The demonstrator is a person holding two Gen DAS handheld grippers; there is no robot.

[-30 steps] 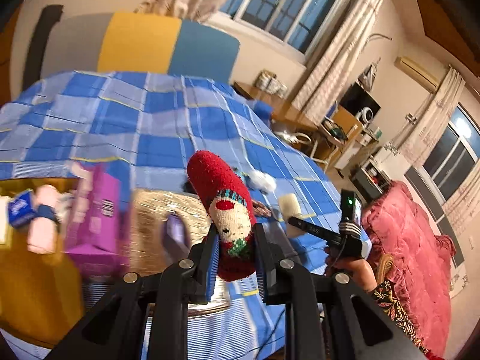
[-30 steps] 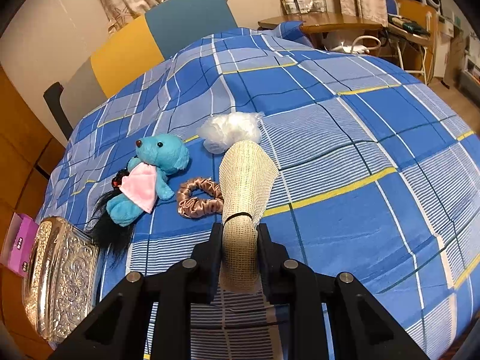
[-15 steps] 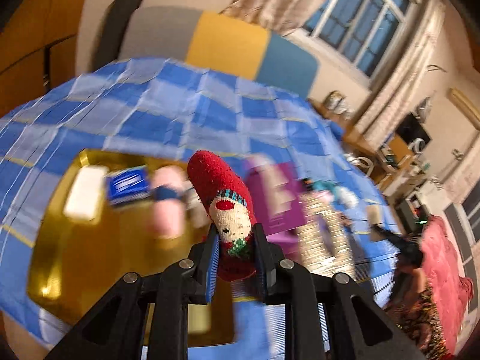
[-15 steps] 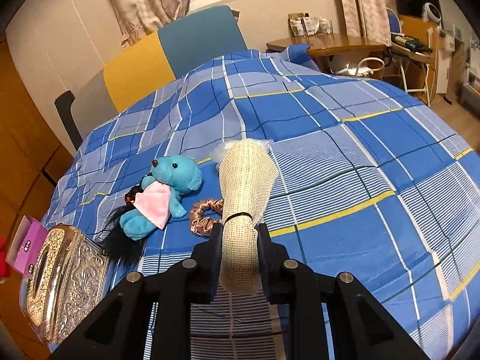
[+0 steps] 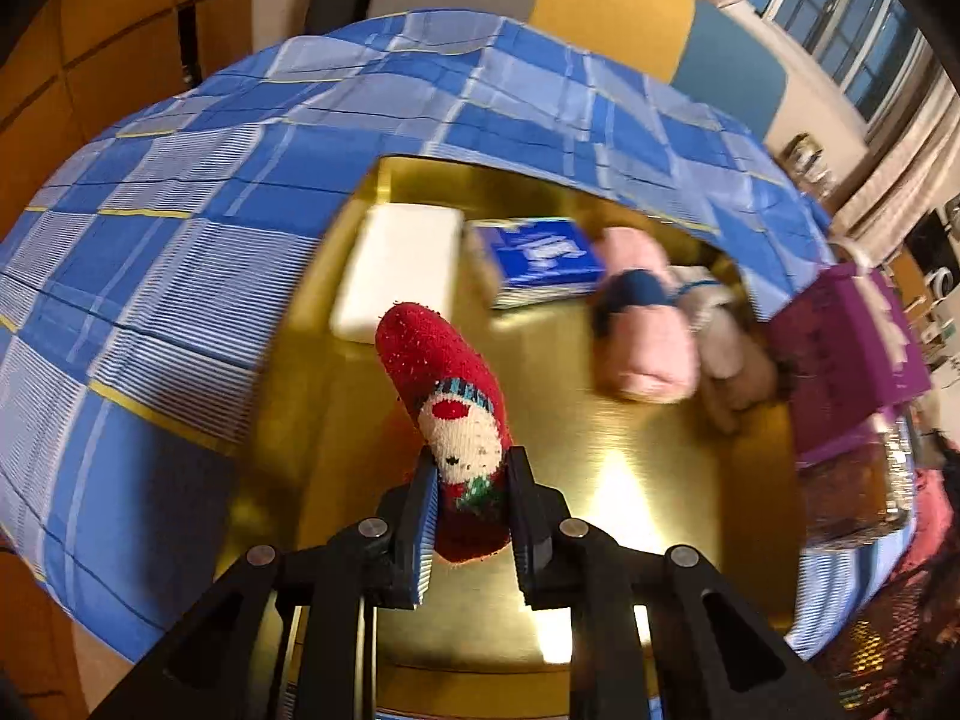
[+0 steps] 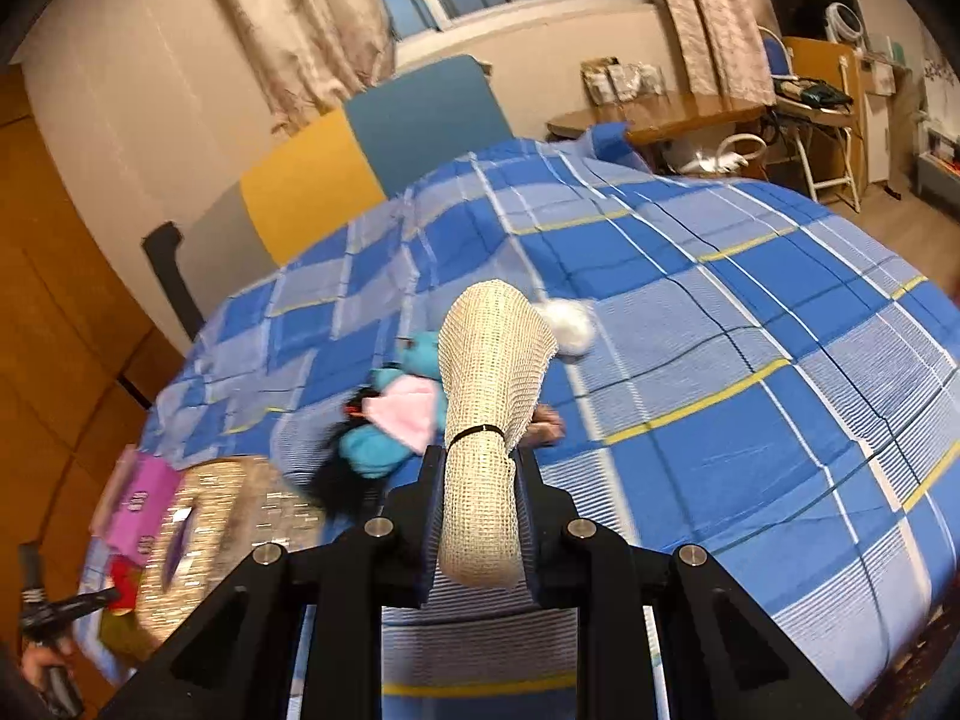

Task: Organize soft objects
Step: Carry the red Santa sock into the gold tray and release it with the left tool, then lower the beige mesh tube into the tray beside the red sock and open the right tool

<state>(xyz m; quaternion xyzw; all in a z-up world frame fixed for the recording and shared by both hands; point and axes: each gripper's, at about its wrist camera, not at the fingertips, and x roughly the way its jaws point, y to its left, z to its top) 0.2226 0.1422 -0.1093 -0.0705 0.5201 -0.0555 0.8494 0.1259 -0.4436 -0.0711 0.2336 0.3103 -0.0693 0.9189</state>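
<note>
Two grippers, both full. Your left gripper point(image 5: 467, 489) pinches red Santa sock point(image 5: 447, 396), toe sticking up, over gold tray point(image 5: 630, 456). Ahead of it in tray: white block point(image 5: 399, 267), blue packet point(image 5: 543, 258), pink roll point(image 5: 642, 330). Your right gripper point(image 6: 477, 495) pinches cream mesh roll point(image 6: 489, 414) above blue checked bedspread point(image 6: 750, 360). Blue teddy point(image 6: 396, 414) lies just left of it, white puff point(image 6: 570, 324) ahead, a bit right.

The right gripper point(image 6: 477, 516) clamps a beige mesh roll point(image 6: 489, 396) (a black band rings it) above the blue plaid bedspread point(image 6: 750, 360), where a blue teddy bear point(image 6: 390, 414) lies near a white puff point(image 6: 570, 324).
</note>
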